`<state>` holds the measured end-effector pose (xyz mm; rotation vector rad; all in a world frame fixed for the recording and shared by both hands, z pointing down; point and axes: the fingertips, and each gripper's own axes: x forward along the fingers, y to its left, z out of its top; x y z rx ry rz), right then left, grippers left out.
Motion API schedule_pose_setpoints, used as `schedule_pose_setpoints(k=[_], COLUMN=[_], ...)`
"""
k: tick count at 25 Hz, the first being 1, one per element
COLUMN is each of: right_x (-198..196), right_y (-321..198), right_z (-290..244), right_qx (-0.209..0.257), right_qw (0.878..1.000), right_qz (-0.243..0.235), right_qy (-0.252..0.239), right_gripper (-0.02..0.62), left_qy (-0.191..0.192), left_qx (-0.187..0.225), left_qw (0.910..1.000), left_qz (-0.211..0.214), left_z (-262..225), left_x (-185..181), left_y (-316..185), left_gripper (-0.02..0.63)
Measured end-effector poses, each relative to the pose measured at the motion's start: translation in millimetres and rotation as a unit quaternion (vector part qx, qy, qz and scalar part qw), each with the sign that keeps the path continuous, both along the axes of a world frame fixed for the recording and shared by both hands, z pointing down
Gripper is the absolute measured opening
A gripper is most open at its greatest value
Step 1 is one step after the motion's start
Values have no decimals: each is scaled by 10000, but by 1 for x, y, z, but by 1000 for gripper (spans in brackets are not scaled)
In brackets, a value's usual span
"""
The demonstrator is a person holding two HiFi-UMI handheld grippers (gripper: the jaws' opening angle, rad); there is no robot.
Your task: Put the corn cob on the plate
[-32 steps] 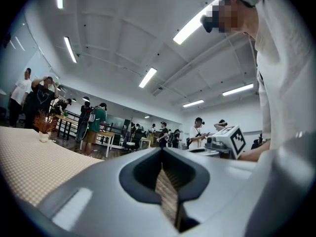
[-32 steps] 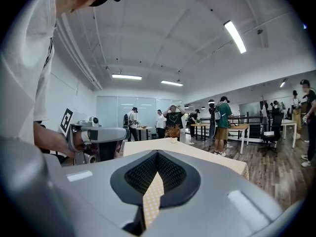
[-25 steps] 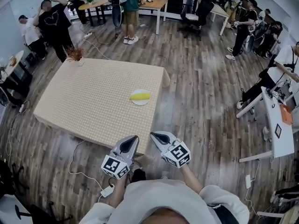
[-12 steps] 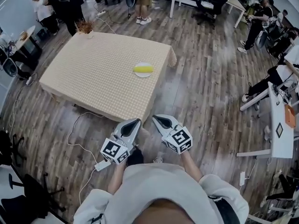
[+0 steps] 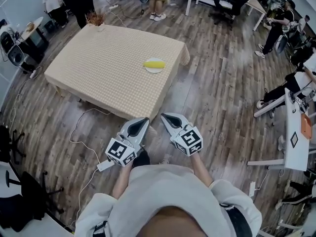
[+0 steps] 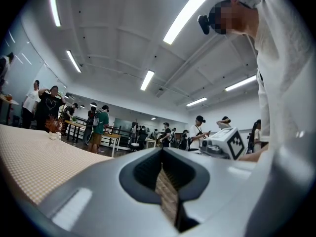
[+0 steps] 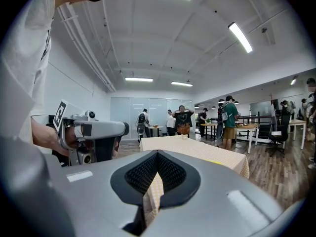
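A yellow corn cob (image 5: 154, 63) lies on a small white plate (image 5: 155, 71) near the right edge of a low table with a checked cloth (image 5: 98, 68). Both grippers are held side by side over the wooden floor, well short of the table's near edge. My left gripper (image 5: 144, 120) is shut with nothing in it, and its closed jaws fill the left gripper view (image 6: 161, 154). My right gripper (image 5: 164, 116) is likewise shut and empty (image 7: 157, 154), pointing at the table.
A small potted plant (image 5: 94, 19) stands at the table's far corner. Cables and a power strip (image 5: 105, 165) lie on the floor at the left. A white desk (image 5: 296, 132) stands at the right. Several people stand round the room's far side.
The table with the corn on its plate has slid up and away in the head view, so both grippers stand farther from it. Both stay shut and side by side.
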<state>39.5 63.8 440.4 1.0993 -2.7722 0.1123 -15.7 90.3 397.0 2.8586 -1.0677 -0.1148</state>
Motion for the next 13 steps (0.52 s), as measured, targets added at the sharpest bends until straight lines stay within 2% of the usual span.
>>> schedule_pose_setpoints(k=[13], right_x=[12], right_y=[0], right_z=[2], right_qx=[0], right_qw=[10000], right_qz=[95], right_qy=[7], right_gripper=[-3], left_qy=[-32], left_qx=[7], left_qw=[9998], left_qz=[203], left_z=[-1], left_x=[19], left_y=[2], left_gripper=[8])
